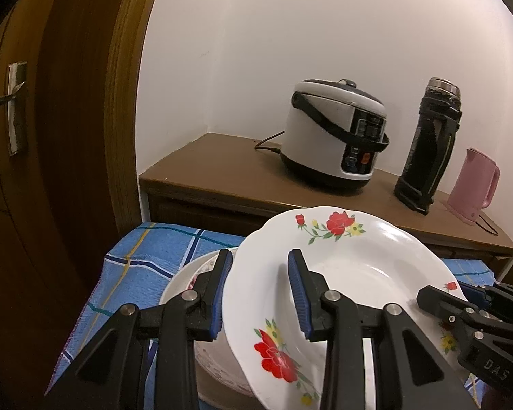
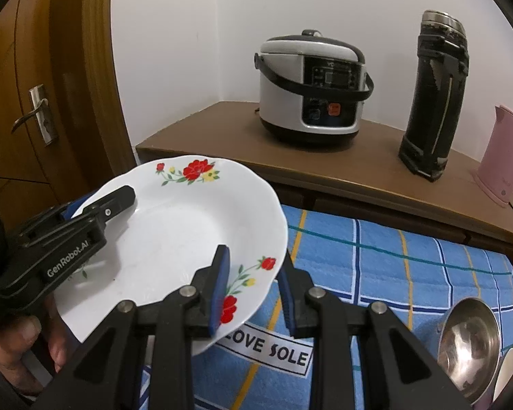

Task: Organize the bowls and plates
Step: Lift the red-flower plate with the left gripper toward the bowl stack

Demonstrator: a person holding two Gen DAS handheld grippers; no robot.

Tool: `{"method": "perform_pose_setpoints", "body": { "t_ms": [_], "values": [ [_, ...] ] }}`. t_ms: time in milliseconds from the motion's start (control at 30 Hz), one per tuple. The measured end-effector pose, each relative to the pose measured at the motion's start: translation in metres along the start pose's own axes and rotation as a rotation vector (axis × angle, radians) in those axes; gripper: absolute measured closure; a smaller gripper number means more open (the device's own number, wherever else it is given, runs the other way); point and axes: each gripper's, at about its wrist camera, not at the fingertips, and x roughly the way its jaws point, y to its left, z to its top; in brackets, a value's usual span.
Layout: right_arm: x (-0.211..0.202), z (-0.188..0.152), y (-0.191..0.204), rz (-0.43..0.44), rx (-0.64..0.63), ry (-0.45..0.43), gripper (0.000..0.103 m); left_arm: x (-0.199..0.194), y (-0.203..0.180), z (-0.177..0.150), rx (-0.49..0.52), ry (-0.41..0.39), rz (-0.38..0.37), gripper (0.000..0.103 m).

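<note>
Brown wooden door (image 1: pixel 51 136) noted at far left, metal lever handle on it. Logged a low wooden cabinet (image 1: pixel 222 171) against the white wall, top surface brown. Found a blue checked cloth (image 1: pixel 147 249) spread in front of the cabinet, with printed lettering visible from the right wrist view.

On the cabinet top, left to right:
- Recorded a white and black rice cooker (image 1: pixel 335 133), lid down, carry handle swung to the front, cord trailing behind.
- Recorded a tall black flask (image 1: pixel 427 143) with a steel cap, upright, well apart from the cooker.
- Recorded a pink kettle (image 1: pixel 472 184) near the flask.

Observed the floral plate (image 1: pixel 359 266), white with red flowers, held tilted in the air above the cloth. Saw a second plate (image 1: pixel 181 283), pink-patterned, lying on the cloth below and left of it. Spotted a steel bowl (image 2: pixel 468 345) resting on the cloth to the right, apart from both plates.

Found the left gripper (image 1: pixel 260 254) pinching the floral plate's left rim, one pad above, one beneath. Found the right gripper (image 2: pixel 253 256) clamped likewise on the opposite rim beside a red flower.
</note>
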Motion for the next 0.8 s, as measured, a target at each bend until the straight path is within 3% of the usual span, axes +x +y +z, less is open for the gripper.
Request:
{"method": "perform_pose_setpoints", "body": {
  "t_ms": [800],
  "values": [
    [0.044,0.001,0.008,0.01,-0.008,0.064,0.073,0.027,0.019,-0.009,-0.037,0.065,0.077,0.067]
  ]
}}
